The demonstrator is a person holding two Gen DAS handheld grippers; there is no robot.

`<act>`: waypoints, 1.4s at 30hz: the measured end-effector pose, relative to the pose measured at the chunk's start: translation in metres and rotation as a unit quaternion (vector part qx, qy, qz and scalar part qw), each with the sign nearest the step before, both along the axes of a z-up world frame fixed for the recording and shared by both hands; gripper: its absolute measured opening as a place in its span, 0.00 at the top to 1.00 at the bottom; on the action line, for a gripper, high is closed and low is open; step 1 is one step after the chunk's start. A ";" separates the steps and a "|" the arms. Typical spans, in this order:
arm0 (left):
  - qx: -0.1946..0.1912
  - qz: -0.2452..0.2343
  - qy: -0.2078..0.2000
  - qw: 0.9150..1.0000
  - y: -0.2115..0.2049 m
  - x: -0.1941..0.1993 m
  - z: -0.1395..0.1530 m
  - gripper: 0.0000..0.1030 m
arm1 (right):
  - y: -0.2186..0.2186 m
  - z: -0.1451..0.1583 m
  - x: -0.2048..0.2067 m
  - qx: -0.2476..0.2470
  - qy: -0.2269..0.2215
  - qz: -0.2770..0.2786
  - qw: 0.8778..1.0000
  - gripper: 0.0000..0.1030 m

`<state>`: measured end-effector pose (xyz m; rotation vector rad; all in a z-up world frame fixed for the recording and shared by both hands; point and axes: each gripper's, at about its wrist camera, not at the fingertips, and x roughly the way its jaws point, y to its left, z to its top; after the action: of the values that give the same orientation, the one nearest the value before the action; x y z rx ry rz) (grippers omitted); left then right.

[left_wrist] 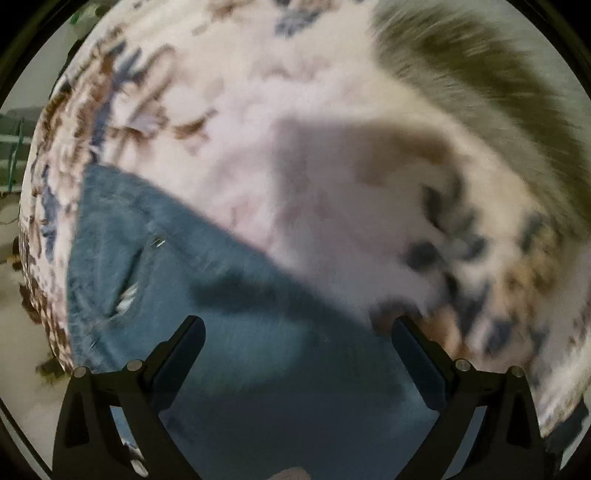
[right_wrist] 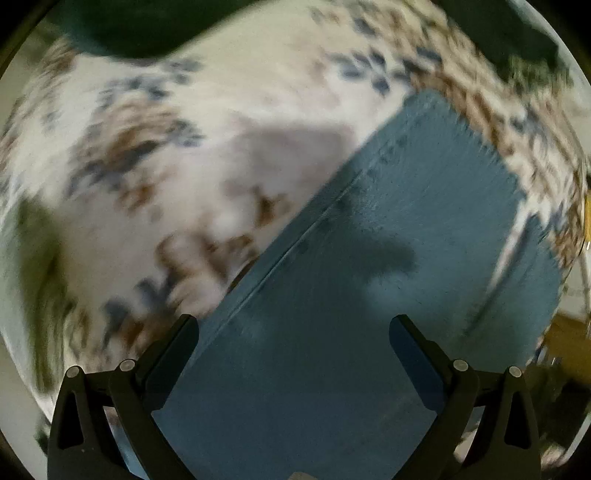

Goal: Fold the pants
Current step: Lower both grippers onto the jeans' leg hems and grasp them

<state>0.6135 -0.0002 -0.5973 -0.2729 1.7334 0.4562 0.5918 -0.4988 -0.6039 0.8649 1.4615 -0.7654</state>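
Blue denim pants (left_wrist: 207, 295) lie flat on a white floral bedspread (left_wrist: 280, 155). In the left wrist view the waist part with a pocket opening shows at the left. My left gripper (left_wrist: 297, 332) is open and empty, just above the denim. In the right wrist view the pants (right_wrist: 388, 258) show a long side seam and a frayed hem at the upper right. My right gripper (right_wrist: 293, 330) is open and empty over the leg fabric. Both views are motion-blurred.
The floral bedspread also fills the right wrist view (right_wrist: 221, 129). An olive-green patch (left_wrist: 480, 74) lies at the upper right of the left view. A dark green object (right_wrist: 129, 26) sits at the top of the right view. The bed edge and pale floor (left_wrist: 22, 325) show at the left.
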 end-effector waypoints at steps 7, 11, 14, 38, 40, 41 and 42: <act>0.028 0.009 -0.025 0.999 -0.001 -0.011 0.004 0.16 | -0.026 -0.078 0.008 0.032 0.018 -0.043 0.998 0.00; 0.061 0.019 -0.052 0.997 0.002 -0.033 0.039 0.78 | -0.024 -0.093 0.012 0.018 0.029 -0.030 0.999 0.04; 0.031 0.031 -0.083 0.996 0.005 -0.051 0.067 0.93 | -0.018 -0.092 0.008 -0.002 0.027 -0.008 1.000 0.35; -0.022 0.113 -0.223 0.968 0.041 -0.358 0.205 0.96 | -0.009 0.079 -0.224 0.035 -0.113 0.080 0.990 0.93; -0.021 0.125 -0.198 0.972 0.048 -0.367 0.171 0.96 | -0.008 0.067 -0.252 0.040 -0.097 0.083 0.991 0.94; -0.021 0.130 -0.188 0.973 0.049 -0.376 0.160 0.96 | -0.007 0.059 -0.266 0.044 -0.087 0.086 0.991 0.94; -0.017 0.135 -0.179 0.974 0.050 -0.384 0.148 0.96 | -0.006 0.050 -0.279 0.044 -0.076 0.090 0.992 0.94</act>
<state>0.2292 0.0495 -0.4489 -0.5841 1.3571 0.5373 0.3128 -0.5046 -0.5539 0.8262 1.4224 -0.4926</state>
